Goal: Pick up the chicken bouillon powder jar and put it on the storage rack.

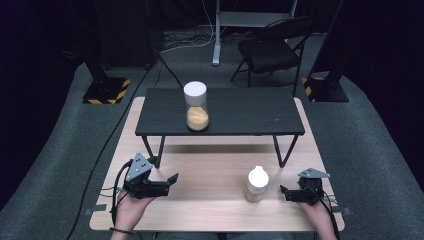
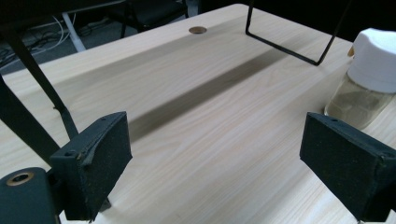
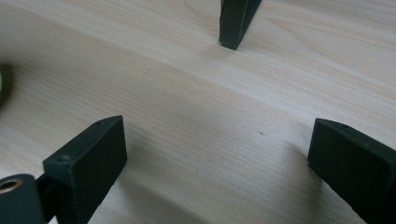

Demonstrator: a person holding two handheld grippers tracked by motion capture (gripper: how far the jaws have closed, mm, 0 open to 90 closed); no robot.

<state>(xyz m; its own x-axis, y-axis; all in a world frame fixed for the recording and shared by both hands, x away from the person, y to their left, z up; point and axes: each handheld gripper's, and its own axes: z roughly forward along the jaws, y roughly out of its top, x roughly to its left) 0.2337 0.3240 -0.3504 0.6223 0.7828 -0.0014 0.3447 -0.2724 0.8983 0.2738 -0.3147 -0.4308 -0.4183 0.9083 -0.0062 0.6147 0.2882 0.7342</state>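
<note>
A small clear jar point(image 1: 256, 184) with a white lid stands upright on the light wooden table point(image 1: 210, 210), near its front edge and right of centre, holding a pale tan filling. A taller clear jar point(image 1: 196, 106) with a white lid, about half full of orange-tan grains, stands upright on the black raised shelf point(image 1: 250, 112) behind.

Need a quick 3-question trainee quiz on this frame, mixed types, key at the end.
1. True or false: both jars stand on the black shelf.
2. Which gripper is nearer the lower jar? A) left gripper B) right gripper
3. Fill in: both jars have ___ lids.

Key:
1. False. The tall jar is on the shelf; the other stands on the wooden table.
2. B
3. white
</note>
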